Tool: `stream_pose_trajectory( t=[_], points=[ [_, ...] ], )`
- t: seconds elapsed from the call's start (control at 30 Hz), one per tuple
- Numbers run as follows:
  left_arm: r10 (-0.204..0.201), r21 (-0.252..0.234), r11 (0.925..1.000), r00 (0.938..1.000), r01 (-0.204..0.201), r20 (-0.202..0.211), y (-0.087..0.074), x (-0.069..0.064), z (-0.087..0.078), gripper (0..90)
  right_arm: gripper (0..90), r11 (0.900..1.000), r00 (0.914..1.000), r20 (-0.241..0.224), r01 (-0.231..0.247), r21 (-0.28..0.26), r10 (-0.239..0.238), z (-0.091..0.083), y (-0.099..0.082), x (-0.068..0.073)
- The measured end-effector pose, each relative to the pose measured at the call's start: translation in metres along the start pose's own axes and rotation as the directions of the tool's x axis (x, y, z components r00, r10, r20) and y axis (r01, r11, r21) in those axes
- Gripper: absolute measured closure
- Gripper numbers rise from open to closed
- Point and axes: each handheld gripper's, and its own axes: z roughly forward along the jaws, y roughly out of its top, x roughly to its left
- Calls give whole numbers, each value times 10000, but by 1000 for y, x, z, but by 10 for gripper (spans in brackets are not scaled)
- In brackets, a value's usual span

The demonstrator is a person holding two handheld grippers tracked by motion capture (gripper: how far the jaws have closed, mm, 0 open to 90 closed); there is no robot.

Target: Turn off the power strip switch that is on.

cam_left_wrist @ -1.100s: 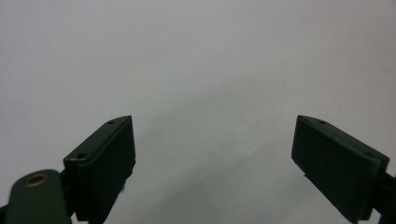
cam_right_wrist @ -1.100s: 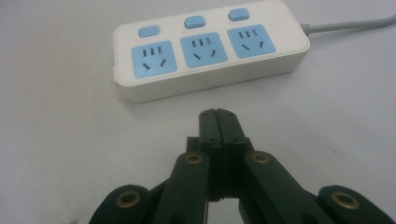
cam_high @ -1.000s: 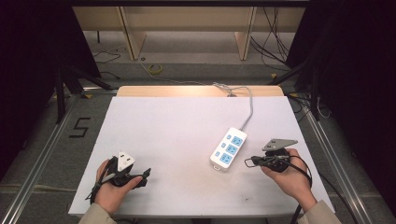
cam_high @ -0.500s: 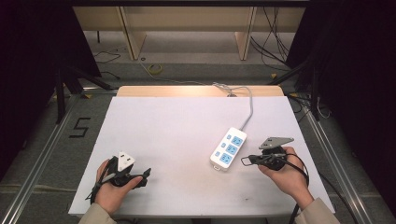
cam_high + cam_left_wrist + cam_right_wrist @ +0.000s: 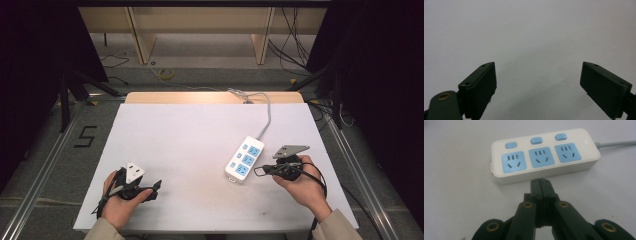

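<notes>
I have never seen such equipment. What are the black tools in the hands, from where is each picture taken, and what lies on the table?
A person sits at a white table and holds a hand-operated two-jaw gripper in each hand. The high view looks down from above. Each other view comes from a camera on one gripper. The left gripper has its jaws wide apart over bare table and holds nothing. The right gripper has its jaws closed, empty, pointing at a white power strip with three blue sockets. Its grey cord runs off the far edge.

Your power strip (image 5: 544, 157) looks like smooth, glossy white plastic with matt blue socket faces and buttons. The table (image 5: 190, 145) has a matt, pale, even surface. Your right gripper (image 5: 540, 182) has matt black jaws with brass-coloured rivets.
</notes>
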Motion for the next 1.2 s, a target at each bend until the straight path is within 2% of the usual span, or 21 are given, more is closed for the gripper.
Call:
stream_pose_trajectory(
  t=[1.2],
  points=[
    [57, -8, 10000, 10000, -57, -26, 1, -1, 0, 134, 900, 9997, 9996, -205, 187, 151, -184, 9, 13, 4]
  ],
)
